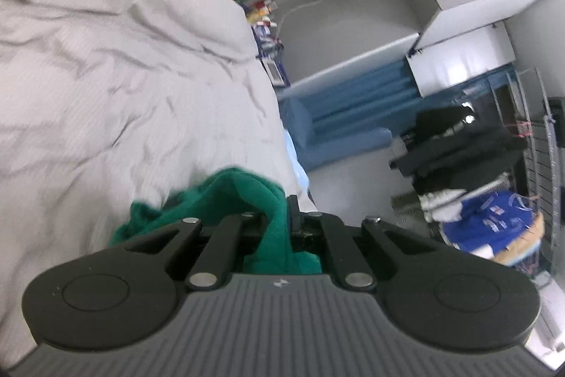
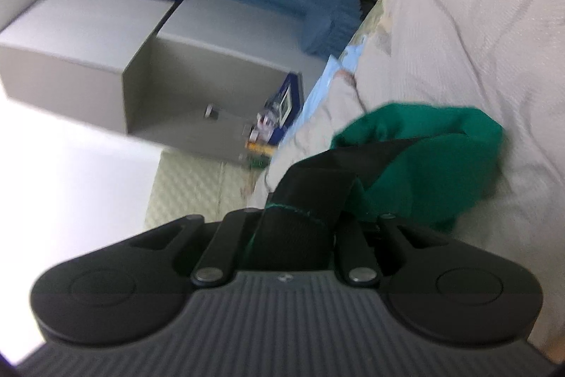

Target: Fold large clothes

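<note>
Left gripper (image 1: 279,225) and right gripper (image 2: 300,218) each clamp green garment (image 2: 430,165) over bed (image 1: 123,94). Soft, limp, light; best pinched at hems.

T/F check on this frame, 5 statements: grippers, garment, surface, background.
1. The left gripper is shut on the green garment. True.
2. The right gripper is open and holds nothing. False: it is shut on a dark band of the green garment.
3. The garment is red. False: it is green, with a dark part at the right gripper.
4. Under the garment lies a pale wrinkled bed cover. True.
5. The left wrist view shows a pile of dark clothes in the background. True.
</note>
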`<action>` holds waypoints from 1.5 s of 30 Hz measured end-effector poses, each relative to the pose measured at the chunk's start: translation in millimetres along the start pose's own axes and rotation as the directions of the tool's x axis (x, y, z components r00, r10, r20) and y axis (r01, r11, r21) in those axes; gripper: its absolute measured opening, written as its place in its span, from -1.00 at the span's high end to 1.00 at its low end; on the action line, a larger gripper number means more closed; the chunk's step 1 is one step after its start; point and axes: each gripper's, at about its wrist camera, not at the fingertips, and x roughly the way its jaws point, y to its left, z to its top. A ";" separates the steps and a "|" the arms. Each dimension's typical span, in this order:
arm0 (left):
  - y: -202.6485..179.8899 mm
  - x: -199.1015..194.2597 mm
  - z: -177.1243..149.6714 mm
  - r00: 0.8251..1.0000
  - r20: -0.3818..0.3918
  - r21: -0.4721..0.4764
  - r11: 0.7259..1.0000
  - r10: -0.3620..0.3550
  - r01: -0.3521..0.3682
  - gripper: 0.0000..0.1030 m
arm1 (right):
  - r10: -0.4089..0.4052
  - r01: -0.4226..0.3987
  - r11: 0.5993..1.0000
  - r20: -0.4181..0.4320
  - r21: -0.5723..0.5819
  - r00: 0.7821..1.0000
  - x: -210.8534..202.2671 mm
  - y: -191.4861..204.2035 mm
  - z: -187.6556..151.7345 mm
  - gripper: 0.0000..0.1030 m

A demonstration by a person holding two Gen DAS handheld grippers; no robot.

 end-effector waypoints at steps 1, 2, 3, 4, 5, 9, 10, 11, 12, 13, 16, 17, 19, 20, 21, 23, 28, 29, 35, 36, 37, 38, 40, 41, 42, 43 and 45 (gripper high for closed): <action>-2.6 11.4 4.2 1.000 0.006 0.012 1.000 0.005 -0.005 0.89 | -0.009 0.009 1.000 0.016 0.013 1.000 8.2 -2.2 4.1 0.67; -5.8 22.7 8.7 1.000 0.010 0.029 1.000 0.010 -0.010 0.89 | -0.018 0.018 0.999 0.029 0.026 0.999 16.1 -5.6 8.8 0.67; -8.4 33.5 12.1 1.000 0.013 0.037 0.999 0.012 -0.013 0.89 | -0.025 0.023 0.999 0.035 0.037 0.999 25.7 -9.9 13.9 0.67; -9.3 45.7 15.9 1.000 0.014 0.039 0.999 0.011 -0.011 0.89 | -0.028 0.026 0.999 0.037 0.045 0.999 34.3 -13.7 18.7 0.67; -10.5 58.8 19.0 1.000 0.014 0.045 0.999 0.008 -0.008 0.89 | -0.032 0.030 0.998 0.040 0.058 0.999 43.5 -18.8 23.5 0.67; -16.7 107.3 25.4 0.999 0.034 0.129 0.992 0.008 -0.012 0.88 | -0.028 0.024 0.996 0.047 0.087 0.998 76.3 -37.4 42.9 0.67; -15.3 118.1 25.8 0.999 0.037 0.150 0.989 0.000 -0.005 0.88 | -0.029 0.024 0.995 0.048 0.095 0.998 85.0 -43.4 47.2 0.67; -12.4 128.7 26.2 0.999 0.039 0.171 0.985 -0.009 0.002 0.88 | -0.024 0.019 0.994 0.047 0.106 0.999 92.9 -49.6 49.4 0.67; -8.9 138.2 26.6 0.999 0.041 0.185 0.983 -0.014 0.006 0.87 | -0.019 0.014 0.993 0.043 0.121 0.999 100.5 -57.9 52.5 0.67; -5.0 148.7 27.6 0.999 0.042 0.193 0.981 -0.020 0.011 0.87 | -0.018 0.013 0.991 0.036 0.130 0.999 107.9 -65.5 55.7 0.66; 6.0 178.0 28.7 0.999 0.035 0.193 0.981 -0.016 0.009 0.86 | -0.016 0.014 0.989 0.016 0.145 1.000 129.5 -85.7 64.3 0.63; 9.6 188.9 29.4 0.999 0.032 0.192 0.981 -0.007 0.001 0.85 | -0.012 0.011 0.989 0.009 0.150 1.000 137.2 -92.0 67.1 0.62; 17.9 208.5 30.1 0.999 0.030 0.202 0.979 0.016 -0.022 0.82 | -0.010 0.011 0.988 -0.004 0.154 1.000 153.0 -103.2 72.3 0.61; 22.6 219.1 30.2 0.999 0.029 0.206 0.978 0.031 -0.036 0.81 | -0.008 0.010 0.988 -0.013 0.154 1.000 161.3 -109.5 74.5 0.60; 27.8 229.4 30.1 0.999 0.024 0.205 0.977 0.046 -0.050 0.79 | -0.004 0.007 0.988 -0.021 0.155 1.000 168.3 -115.1 76.2 0.60; 37.5 244.0 28.3 0.998 0.013 0.208 0.976 0.064 -0.065 0.79 | 0.001 0.005 0.987 -0.032 0.158 0.999 179.5 -124.5 78.9 0.60; 42.0 256.7 26.4 0.996 0.013 0.230 0.969 0.089 -0.090 0.79 | -0.009 0.013 0.992 -0.035 0.123 0.999 186.8 -123.3 78.9 0.60; 39.7 254.8 26.3 0.996 0.018 0.240 0.967 0.088 -0.089 0.79 | -0.013 0.017 0.994 -0.034 0.107 0.999 185.2 -120.5 78.4 0.58; 18.4 228.1 21.1 0.997 0.023 0.308 0.948 0.073 -0.077 -0.24 | -0.028 0.027 0.999 -0.033 -0.041 0.999 164.1 -91.5 70.2 -0.07; 14.7 220.1 18.6 0.998 0.033 0.315 0.947 0.053 -0.061 -0.43 | -0.018 0.015 0.998 -0.036 -0.065 0.999 159.0 -85.5 66.8 -0.25; 10.2 212.1 15.8 0.998 0.046 0.331 0.943 0.031 -0.044 -0.46 | -0.010 0.007 0.996 -0.038 -0.088 0.999 155.3 -80.6 63.3 -0.62; 4.3 204.8 12.8 0.999 0.050 0.358 0.933 0.021 -0.037 -0.54 | -0.008 0.003 0.993 -0.039 -0.120 0.999 150.9 -74.1 58.9 -0.71; -8.0 192.5 6.0 0.998 0.059 0.419 0.906 0.034 -0.056 -0.60 | -0.024 0.014 0.978 -0.048 -0.206 0.999 144.8 -58.5 48.4 -0.71; -12.2 186.1 1.7 0.997 0.069 0.446 0.893 0.033 -0.061 -0.62 | -0.035 0.022 0.968 -0.046 -0.249 0.998 141.7 -51.4 42.3 -0.71; -15.7 179.5 -2.4 0.997 0.073 0.467 0.882 0.029 -0.060 -0.63 | -0.048 0.035 0.955 -0.037 -0.293 0.998 137.5 -42.9 35.3 -0.71; -17.4 173.6 -5.9 0.997 0.074 0.479 0.876 0.025 -0.058 -0.63 | -0.056 0.044 0.944 -0.027 -0.328 0.998 133.0 -38.3 31.1 -0.72; -20.7 160.0 -12.7 0.997 0.073 0.494 0.868 0.013 -0.048 -0.63 | -0.056 0.051 0.915 0.000 -0.401 0.998 124.0 -25.0 18.3 -0.72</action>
